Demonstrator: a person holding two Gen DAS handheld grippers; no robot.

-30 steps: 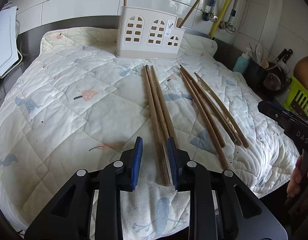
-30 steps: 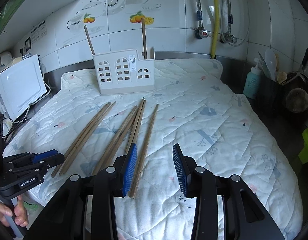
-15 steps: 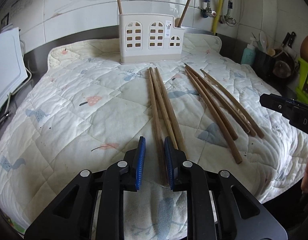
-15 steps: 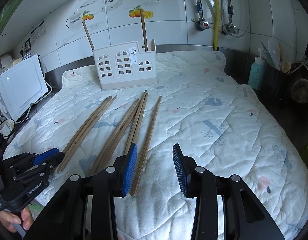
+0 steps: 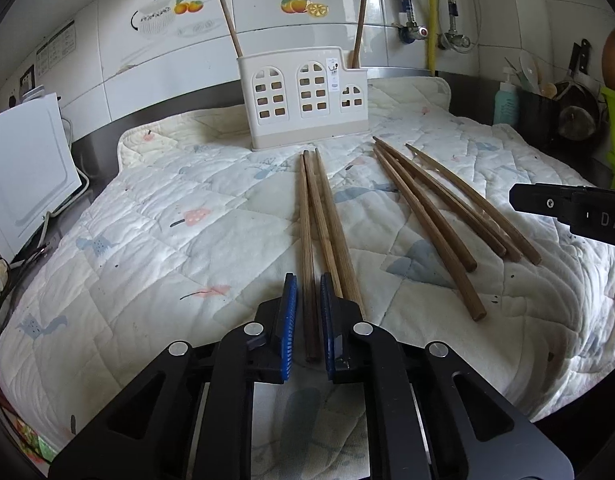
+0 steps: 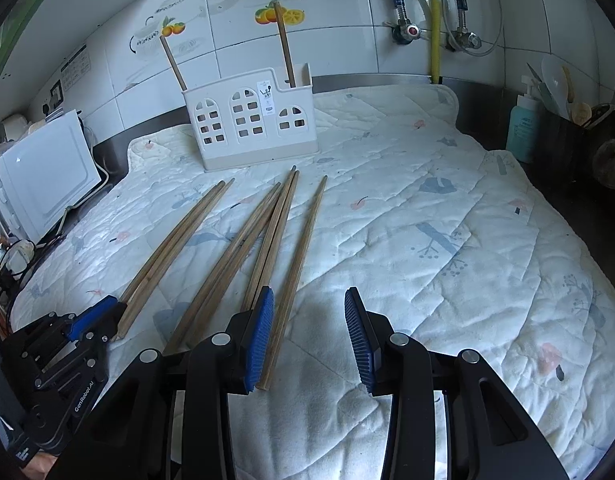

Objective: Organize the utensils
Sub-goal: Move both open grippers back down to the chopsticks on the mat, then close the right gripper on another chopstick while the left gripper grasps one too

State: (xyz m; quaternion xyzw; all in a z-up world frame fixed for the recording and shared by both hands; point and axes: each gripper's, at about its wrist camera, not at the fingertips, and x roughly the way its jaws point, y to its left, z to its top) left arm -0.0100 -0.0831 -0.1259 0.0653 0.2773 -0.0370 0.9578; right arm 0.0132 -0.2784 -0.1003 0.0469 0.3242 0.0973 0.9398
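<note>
Left wrist view: our left gripper [image 5: 308, 300] has just been closing its jaws on the near end of one wooden chopstick [image 5: 307, 240], blue pads nearly touching it, leftmost of three lying together. Four more chopsticks [image 5: 439, 216] lie to the right on the quilted cloth [image 5: 147, 240]. Our right gripper [image 6: 309, 336] hangs with jaws apart and empty, its left pad just beside a chopstick. Behind stands the white utensil holder [image 5: 303, 100] with two chopsticks upright.
</note>
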